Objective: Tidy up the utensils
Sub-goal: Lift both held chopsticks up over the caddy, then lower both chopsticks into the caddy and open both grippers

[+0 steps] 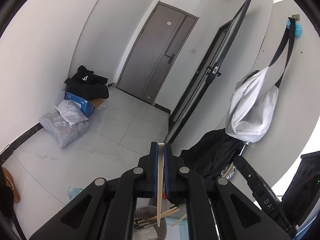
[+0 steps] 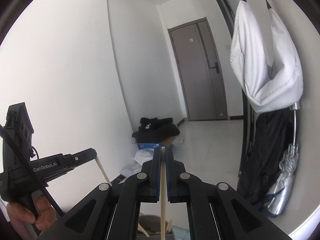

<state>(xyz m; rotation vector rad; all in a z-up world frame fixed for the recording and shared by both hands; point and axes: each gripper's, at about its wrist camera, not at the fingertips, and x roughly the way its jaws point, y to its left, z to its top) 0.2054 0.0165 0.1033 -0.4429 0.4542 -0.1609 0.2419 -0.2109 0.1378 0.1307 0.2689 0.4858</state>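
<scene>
Two chopsticks are up in the air, one in each of your grippers. In the left wrist view, the parcels (image 1: 64, 126) sit at the left by the wall, the grey door (image 1: 158, 56) is at upper centre, and your left gripper (image 1: 161, 147) at lower centre is clamped tight on a pale chopstick (image 1: 160, 180) whose tip hangs over a grey container (image 1: 160, 228) with loose chopsticks (image 1: 170, 213) at the bottom edge; a white bag (image 1: 250, 108) hangs at the right. In the right wrist view, your hand (image 2: 30, 216) shows at lower left, and your right gripper (image 2: 163, 151) at lower centre is pinched shut on another chopstick (image 2: 163, 190).
</scene>
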